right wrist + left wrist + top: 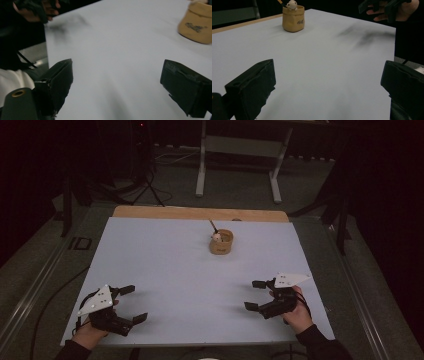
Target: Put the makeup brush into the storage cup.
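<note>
A small tan cup [221, 242] stands at the far middle of the white table [190, 270], holding a pencil and a little white figure [216, 236]. In the left gripper view the tan cup [292, 18] is far ahead at upper left; in the right gripper view the tan cup [198, 22] sits at the upper right edge. My left gripper [131, 304] hovers open at the near left corner, nothing between its jaws. My right gripper [254, 295] is open at the near right, also holding nothing. Both point inward across the table.
A wooden strip [200, 213] borders the table's far edge. Beyond it stands a white metal frame [237, 150] on a dark floor with cables. The other hand's gripper [387, 7] appears at the top right of the left gripper view.
</note>
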`<state>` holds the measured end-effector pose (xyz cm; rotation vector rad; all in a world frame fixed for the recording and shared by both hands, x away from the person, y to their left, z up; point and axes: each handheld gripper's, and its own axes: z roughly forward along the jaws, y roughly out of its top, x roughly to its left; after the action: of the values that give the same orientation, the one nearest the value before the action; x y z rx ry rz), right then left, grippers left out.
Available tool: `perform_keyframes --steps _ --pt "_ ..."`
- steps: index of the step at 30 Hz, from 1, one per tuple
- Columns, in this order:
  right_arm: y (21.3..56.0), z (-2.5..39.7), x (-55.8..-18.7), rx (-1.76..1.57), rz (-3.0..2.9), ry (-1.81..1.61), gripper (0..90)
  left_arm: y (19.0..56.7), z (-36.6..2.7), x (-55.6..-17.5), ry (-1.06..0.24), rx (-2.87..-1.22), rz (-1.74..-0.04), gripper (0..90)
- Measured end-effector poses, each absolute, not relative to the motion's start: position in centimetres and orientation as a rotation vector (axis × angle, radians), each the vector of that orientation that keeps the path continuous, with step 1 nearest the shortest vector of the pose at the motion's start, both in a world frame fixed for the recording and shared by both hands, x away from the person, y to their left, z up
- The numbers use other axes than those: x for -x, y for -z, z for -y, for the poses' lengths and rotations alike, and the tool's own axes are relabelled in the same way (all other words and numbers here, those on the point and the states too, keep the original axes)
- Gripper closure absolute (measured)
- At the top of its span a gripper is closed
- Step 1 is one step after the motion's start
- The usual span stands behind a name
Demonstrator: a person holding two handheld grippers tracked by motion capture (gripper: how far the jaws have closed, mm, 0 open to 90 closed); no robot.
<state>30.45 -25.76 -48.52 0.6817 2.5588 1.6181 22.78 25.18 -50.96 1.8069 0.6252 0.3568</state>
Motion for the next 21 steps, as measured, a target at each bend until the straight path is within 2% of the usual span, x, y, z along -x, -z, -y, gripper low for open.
perform_keyframes --steps 21 --pt "50.1 28.1 -28.9 -0.598 -2.552 -1.653 11.2 51.0 -25.2 -22.8 -0.357 -1.805 -0.629 0.5"
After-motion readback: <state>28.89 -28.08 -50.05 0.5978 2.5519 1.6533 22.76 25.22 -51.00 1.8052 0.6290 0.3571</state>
